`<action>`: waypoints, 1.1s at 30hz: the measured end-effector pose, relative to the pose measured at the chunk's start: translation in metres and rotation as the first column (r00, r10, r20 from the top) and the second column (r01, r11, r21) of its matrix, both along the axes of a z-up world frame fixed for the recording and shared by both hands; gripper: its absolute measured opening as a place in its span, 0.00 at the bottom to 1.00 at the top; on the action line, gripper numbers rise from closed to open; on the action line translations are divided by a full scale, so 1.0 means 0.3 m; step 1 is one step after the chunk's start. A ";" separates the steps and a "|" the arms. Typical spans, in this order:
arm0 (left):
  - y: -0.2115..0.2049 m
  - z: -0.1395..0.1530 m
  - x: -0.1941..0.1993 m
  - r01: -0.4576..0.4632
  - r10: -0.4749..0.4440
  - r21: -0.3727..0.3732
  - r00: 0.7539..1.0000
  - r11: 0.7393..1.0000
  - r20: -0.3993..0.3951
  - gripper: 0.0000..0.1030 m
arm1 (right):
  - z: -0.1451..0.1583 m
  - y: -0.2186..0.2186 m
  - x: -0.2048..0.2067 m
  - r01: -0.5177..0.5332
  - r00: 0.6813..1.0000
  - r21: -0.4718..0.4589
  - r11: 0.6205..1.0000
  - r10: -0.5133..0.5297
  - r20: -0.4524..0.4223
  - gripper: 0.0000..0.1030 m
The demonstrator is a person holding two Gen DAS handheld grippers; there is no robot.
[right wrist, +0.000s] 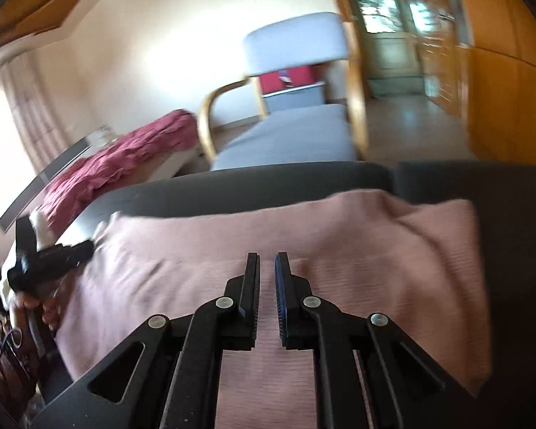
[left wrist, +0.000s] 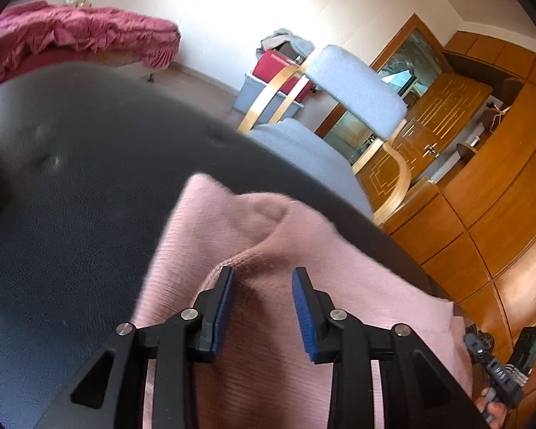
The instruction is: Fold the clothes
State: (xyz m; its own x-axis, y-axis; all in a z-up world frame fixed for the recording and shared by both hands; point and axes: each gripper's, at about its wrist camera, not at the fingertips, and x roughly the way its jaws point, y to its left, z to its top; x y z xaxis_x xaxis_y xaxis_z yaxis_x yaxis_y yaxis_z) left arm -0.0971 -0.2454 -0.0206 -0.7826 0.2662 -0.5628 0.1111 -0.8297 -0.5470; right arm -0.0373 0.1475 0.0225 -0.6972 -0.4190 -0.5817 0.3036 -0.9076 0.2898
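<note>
A pink knitted garment (left wrist: pixel 268 236) lies spread on a dark leather cushion (left wrist: pixel 71 214). My left gripper (left wrist: pixel 262 275) is open over it, and a raised fold of the knit sits between its blue pads (left wrist: pixel 302 307), not pinched. In the right wrist view the garment (right wrist: pixel 339 236) looks flat with one corner turned over at the right. My right gripper (right wrist: pixel 267 261) hovers low over its middle, jaws almost together with a slim gap and nothing caught. Each gripper also shows in the other's view: the right gripper (left wrist: pixel 500 368) and the left gripper (right wrist: pixel 50 254), both hand-held.
A grey armchair with bent-wood arms (left wrist: pixel 357 82) stands just beyond the cushion's far edge. A bed with a crimson cover (left wrist: pixel 71 32) is at the back, with boxes (left wrist: pixel 268 85) by the wall. Wooden cabinets (left wrist: pixel 500 178) line the right side.
</note>
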 end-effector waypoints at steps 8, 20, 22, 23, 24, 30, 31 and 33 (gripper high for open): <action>0.178 -0.043 -0.024 0.101 -0.090 -0.206 0.994 0.973 0.062 0.32 | -0.134 0.082 -0.085 0.089 0.986 -0.081 0.993 -0.077 0.147 0.08; 0.013 -0.012 0.204 0.038 -0.038 0.017 0.999 0.999 -0.011 0.34 | -0.117 -0.033 0.138 -0.088 0.989 -0.024 0.996 0.090 0.121 0.17; 0.002 -0.023 0.254 0.015 -0.015 -0.027 1.000 1.000 0.015 0.34 | -0.107 -0.076 0.192 -0.137 0.985 0.010 0.991 0.135 0.111 0.17; -0.006 -0.030 0.276 0.004 -0.002 -0.050 1.000 0.999 0.031 0.34 | -0.102 -0.097 0.219 -0.161 0.982 0.027 0.987 0.158 0.107 0.17; -0.013 -0.037 0.298 -0.008 0.011 -0.072 0.999 0.997 0.047 0.34 | -0.096 -0.119 0.246 -0.186 0.978 0.044 0.982 0.180 0.103 0.17; -0.061 -0.066 0.369 -0.055 0.059 -0.069 0.997 0.996 0.059 0.32 | -0.109 -0.236 0.360 -0.314 0.946 0.160 0.936 0.295 0.133 0.17; -0.058 -0.065 0.377 -0.059 0.063 -0.073 0.996 0.996 0.059 0.32 | -0.103 -0.234 0.364 -0.312 0.947 0.161 0.936 0.294 0.127 0.17; -0.042 -0.047 0.398 -0.070 0.075 -0.087 0.996 0.994 0.049 0.32 | -0.090 -0.222 0.368 -0.305 0.950 0.156 0.939 0.290 0.114 0.17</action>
State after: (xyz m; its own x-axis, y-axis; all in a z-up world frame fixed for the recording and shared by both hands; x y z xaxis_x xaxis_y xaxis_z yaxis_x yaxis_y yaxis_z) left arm 0.0224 -0.2579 -0.0346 -0.7669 0.1590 -0.6218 0.1994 -0.8619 -0.4663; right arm 0.0731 0.0807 -0.0044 -0.4988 -0.4896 -0.7152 0.5477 -0.8176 0.1777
